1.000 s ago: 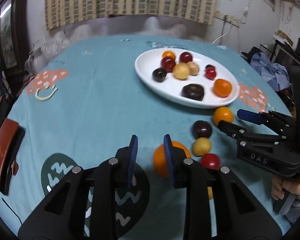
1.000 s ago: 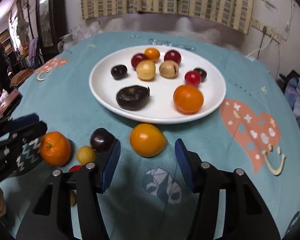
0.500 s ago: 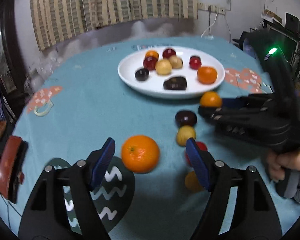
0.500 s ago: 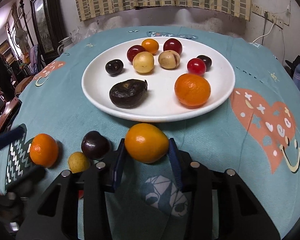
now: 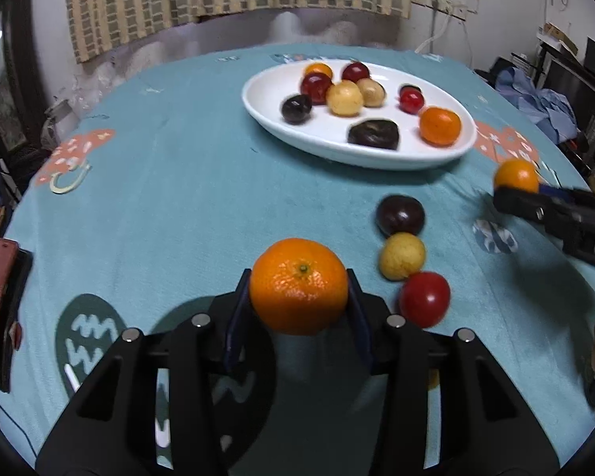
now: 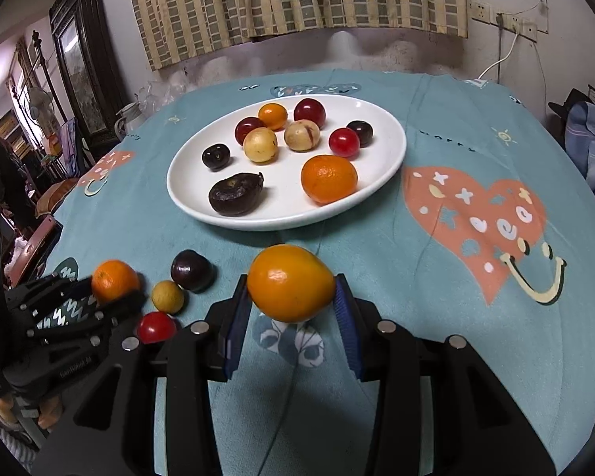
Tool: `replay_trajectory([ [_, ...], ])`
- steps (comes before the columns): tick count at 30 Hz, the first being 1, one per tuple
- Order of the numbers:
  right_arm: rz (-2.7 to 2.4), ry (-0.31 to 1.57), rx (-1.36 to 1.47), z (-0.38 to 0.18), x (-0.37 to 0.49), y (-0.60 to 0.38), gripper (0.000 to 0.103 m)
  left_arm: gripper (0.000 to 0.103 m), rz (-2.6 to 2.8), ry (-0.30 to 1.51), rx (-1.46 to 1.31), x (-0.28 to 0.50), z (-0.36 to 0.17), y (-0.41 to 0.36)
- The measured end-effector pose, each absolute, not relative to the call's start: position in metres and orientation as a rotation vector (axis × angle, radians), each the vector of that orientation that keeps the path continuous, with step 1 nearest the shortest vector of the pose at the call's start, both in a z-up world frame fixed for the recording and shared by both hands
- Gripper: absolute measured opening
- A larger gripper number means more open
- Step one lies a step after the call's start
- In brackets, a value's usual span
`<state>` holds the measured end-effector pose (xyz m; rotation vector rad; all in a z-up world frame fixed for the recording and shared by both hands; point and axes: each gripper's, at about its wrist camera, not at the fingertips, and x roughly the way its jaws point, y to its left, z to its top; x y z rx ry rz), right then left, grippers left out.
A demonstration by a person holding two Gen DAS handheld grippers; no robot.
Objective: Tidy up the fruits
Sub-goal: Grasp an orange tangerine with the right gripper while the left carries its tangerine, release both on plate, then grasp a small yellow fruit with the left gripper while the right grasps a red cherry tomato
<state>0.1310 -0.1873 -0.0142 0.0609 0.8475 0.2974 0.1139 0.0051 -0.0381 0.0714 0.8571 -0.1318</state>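
Two fruits were gripped at once. In the left wrist view, the left gripper (image 5: 299, 313), at the lower centre of the frame, had just been closing its jaws, and its blue pads now pressed both sides of a round orange (image 5: 298, 285). Right of it on the teal tablecloth (image 5: 170, 182) lay a dark plum (image 5: 400, 214), a yellow fruit (image 5: 402, 256) touching it, and a red fruit (image 5: 424, 303) just below. The white plate (image 5: 273, 117), in the upper centre, already carried nine fruits. At the right edge the right gripper (image 5: 515, 194) held a second orange-yellow fruit (image 5: 516, 174).

In the right wrist view, the right gripper (image 6: 293, 309), low in the frame's centre, was clamped narrowly on the smooth orange-yellow fruit (image 6: 290, 282), which appeared lifted just short of the plate's near rim (image 6: 265, 224). At lower left the left gripper (image 6: 111, 297) carried the round orange (image 6: 114, 279).

Judging by this, the sorting looked well advanced: nine pieces plated, two in hand, and three still loose on the cloth waiting to be collected.
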Motion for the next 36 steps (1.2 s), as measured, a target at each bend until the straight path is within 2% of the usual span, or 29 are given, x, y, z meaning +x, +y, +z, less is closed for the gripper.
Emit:
replay_trajectory([
  [8, 0.295, 0.848, 0.043, -0.018, 0.129, -0.183, 0.042, 0.045, -0.036, 0.773, 0.077, 0.109, -0.018, 0.012],
  [14, 0.28, 0.748, 0.065, 0.014, 0.127, -0.188, 0.042, 0.045, -0.02, 0.692, 0.061, 0.127, 0.021, 0.004],
  [19, 0.238, 0.702, 0.071, 0.038, 0.158, -0.194, 0.042, 0.045, -0.05, 0.637, 0.084, 0.162, 0.046, -0.024],
  [32, 0.182, 0.751, 0.078, 0.004, 0.233, -0.194, 0.043, 0.046, -0.086, 0.721, 0.054, 0.235, 0.003, -0.047],
  [33, 0.182, 0.753, 0.088, 0.003, 0.234, -0.195, 0.048, 0.047, -0.084, 0.721, 0.053, 0.236, 0.001, -0.046],
  [34, 0.179, 0.74, 0.094, 0.004, 0.231, -0.196, 0.064, 0.05, -0.081, 0.71, 0.062, 0.235, 0.0, -0.046],
  [36, 0.174, 0.698, 0.086, 0.01, 0.226, -0.196, 0.066, 0.072, -0.063, 0.679, 0.084, 0.229, 0.004, -0.046],
])
